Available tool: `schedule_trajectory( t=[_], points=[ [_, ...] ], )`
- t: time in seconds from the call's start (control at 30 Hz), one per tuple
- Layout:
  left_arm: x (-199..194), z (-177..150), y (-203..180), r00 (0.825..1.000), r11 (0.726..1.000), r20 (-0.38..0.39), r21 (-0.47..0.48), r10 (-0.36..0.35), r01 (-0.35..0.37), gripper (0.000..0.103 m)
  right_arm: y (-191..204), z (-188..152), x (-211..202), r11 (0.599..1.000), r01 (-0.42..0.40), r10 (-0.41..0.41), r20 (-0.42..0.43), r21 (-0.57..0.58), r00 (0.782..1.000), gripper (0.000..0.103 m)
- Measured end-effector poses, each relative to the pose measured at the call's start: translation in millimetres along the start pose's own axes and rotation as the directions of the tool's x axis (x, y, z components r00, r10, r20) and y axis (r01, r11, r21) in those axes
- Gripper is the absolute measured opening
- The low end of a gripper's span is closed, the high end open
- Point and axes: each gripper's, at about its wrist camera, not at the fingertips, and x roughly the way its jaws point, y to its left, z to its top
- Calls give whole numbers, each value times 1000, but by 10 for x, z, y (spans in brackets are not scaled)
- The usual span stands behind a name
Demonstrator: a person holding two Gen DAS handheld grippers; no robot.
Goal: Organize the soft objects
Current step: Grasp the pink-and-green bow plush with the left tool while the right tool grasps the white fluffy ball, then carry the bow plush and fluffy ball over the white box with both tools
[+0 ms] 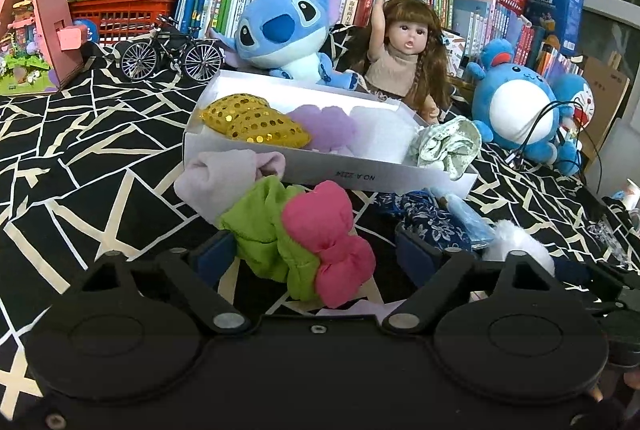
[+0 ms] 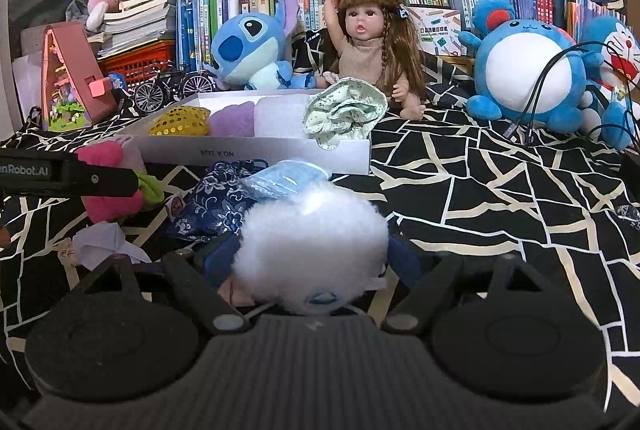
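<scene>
Left gripper [image 1: 316, 254]: your jaws stand apart around the pink-and-green soft toy [image 1: 308, 242], just in front of the white box [image 1: 360, 173]; clamp its middle, lift clear of the front wall. Right gripper [image 2: 308, 262]: jaws wide around the white fluff ball [image 2: 312, 246], pads not visibly pressing. The lilac cloth [image 1: 224, 169] against the box and the blue floral pouch [image 1: 432, 222] beside it crowd your path.
</scene>
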Motion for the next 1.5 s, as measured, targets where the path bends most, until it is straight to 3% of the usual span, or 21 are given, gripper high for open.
schedule_trajectory(
  t=[0.43,0.5,0.6,1.13,1.5],
  points=[
    [9,-18,46,1000,1000,-9,-4,9,-9,47,3,31,94,1000,-11,11,-20,25,1000,89],
    [-13,-15,38,1000,1000,-8,2,5,-5,44,15,36,81,1000,-9,10,-22,19,1000,75],
    [-47,-7,24,1000,1000,-7,17,-2,2,40,29,44,53,1000,1,-1,-22,5,1000,74],
    [-325,169,-53,999,999,41,37,-36,34,38,37,277,-155,1000,28,-27,63,-14,998,73],
    [-372,445,-49,997,999,69,30,-47,45,38,26,530,-130,1000,-15,13,77,20,997,73]
  ],
)
